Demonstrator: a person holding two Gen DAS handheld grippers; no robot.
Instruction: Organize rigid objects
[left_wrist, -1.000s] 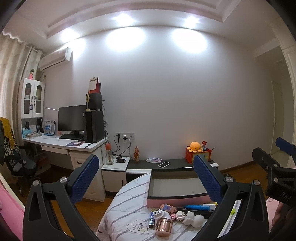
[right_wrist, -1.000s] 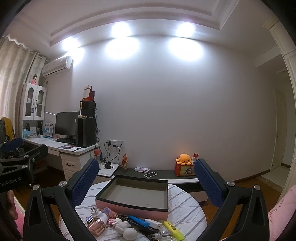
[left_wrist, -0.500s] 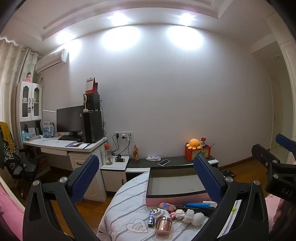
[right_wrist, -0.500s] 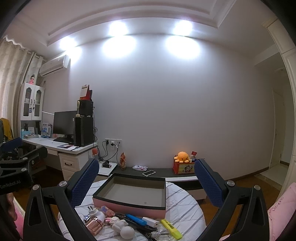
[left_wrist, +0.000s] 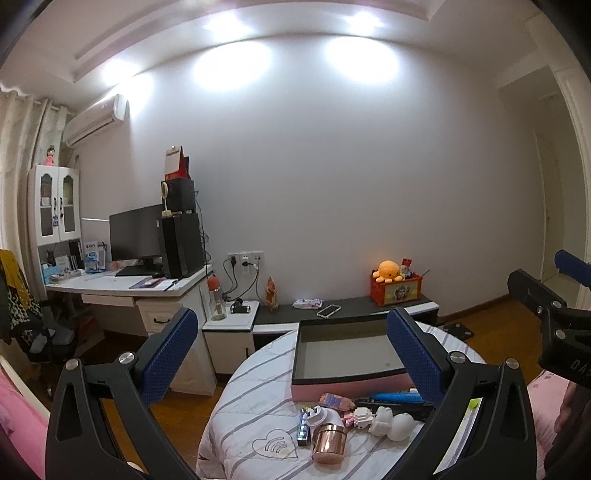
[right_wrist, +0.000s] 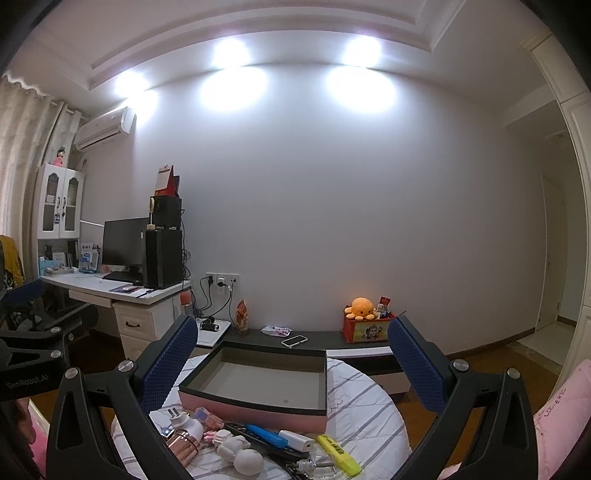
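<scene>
A pink box (left_wrist: 347, 350) with a dark rim and an empty grey inside stands on a round table with a striped cloth (left_wrist: 251, 410); it also shows in the right wrist view (right_wrist: 258, 380). In front of it lie small items: a copper tin (left_wrist: 328, 443), a white plug (left_wrist: 321, 417), a white figure (left_wrist: 391, 424), a blue pen (right_wrist: 266, 434), a yellow highlighter (right_wrist: 338, 454). My left gripper (left_wrist: 291, 358) is open and empty, above and before the table. My right gripper (right_wrist: 291, 362) is open and empty, likewise.
A white desk (left_wrist: 125, 284) with a monitor and black tower stands at the left. A low dark bench (left_wrist: 343, 314) along the wall holds a phone and an orange plush on a red box (left_wrist: 391, 284). Wooden floor surrounds the table.
Both views have shifted slightly; the table and box sit a little lower and further in the frames. Both grippers stay open. Nothing on the table has moved.
</scene>
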